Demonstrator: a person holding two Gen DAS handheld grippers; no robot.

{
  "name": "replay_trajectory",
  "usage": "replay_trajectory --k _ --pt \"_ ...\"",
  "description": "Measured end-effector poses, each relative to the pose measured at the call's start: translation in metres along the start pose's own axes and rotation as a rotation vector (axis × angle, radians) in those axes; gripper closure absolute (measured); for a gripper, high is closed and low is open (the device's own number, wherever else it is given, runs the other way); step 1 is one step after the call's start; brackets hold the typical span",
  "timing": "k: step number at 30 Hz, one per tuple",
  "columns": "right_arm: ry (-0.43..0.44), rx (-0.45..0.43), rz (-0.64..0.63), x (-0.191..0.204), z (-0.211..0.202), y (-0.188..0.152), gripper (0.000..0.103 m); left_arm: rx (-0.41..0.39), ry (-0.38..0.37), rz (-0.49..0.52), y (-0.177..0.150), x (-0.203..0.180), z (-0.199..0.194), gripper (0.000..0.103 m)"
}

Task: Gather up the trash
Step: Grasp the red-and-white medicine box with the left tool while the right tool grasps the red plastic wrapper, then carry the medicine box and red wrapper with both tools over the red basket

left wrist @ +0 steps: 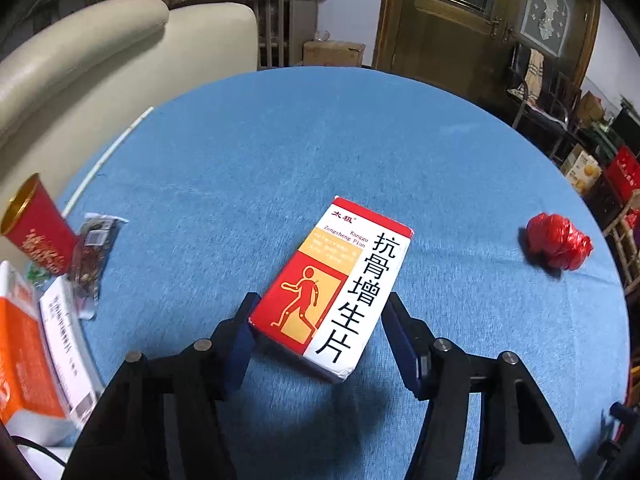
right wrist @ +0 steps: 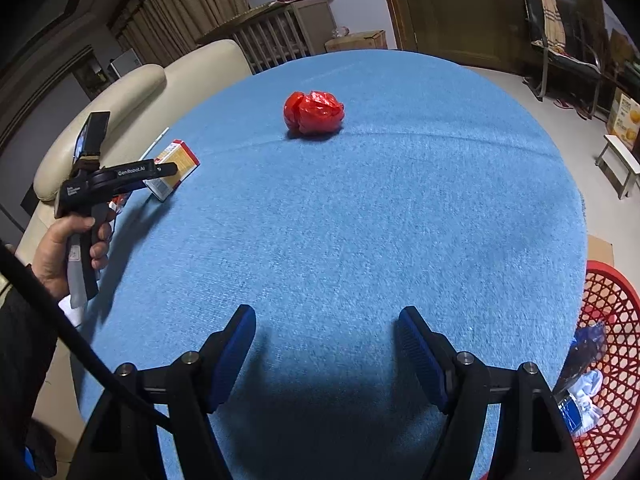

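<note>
Our left gripper (left wrist: 318, 316) straddles the medicine box (left wrist: 336, 280), jaws apart, only the left pad touching. Right gripper (right wrist: 326, 330) hangs apart over the blue worktop (right wrist: 360, 208).

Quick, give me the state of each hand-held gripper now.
Left hand-held gripper: open, jaws either side of the medicine box, only one pad touching, not gripping.
Right hand-held gripper: open, empty, above the blue tablecloth.

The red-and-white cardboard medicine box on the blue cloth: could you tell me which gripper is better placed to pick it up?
Left. The left gripper already straddles the box; the right gripper hangs open over bare cloth, away from it.
</note>
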State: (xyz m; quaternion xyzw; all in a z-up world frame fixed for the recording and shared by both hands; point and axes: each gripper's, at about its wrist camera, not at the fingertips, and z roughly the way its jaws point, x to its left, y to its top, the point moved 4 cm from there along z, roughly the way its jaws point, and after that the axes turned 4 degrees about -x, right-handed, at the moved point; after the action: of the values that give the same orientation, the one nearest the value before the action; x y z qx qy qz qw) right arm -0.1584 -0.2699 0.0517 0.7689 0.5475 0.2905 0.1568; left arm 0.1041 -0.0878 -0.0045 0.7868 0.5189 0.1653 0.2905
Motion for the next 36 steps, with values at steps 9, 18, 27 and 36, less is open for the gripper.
replay_trajectory --k 9,18,27,36 --pt "-0.005 -0.092 0.002 0.0 0.027 0.064 0.026 -0.022 0.044 -0.067 -0.038 -0.004 -0.032 0.041" --pt "-0.05 -0.17 -0.041 0.021 0.082 0.158 0.026 -0.033 0.018 -0.072 -0.056 -0.017 -0.059 0.041" --pt "-0.104 -0.043 -0.065 0.027 0.149 0.183 0.037 -0.035 0.025 -0.082 -0.065 -0.014 -0.07 0.041" --pt "-0.059 -0.069 -0.071 0.024 0.108 0.161 0.041 -0.059 0.023 -0.099 -0.074 -0.026 -0.084 0.04"
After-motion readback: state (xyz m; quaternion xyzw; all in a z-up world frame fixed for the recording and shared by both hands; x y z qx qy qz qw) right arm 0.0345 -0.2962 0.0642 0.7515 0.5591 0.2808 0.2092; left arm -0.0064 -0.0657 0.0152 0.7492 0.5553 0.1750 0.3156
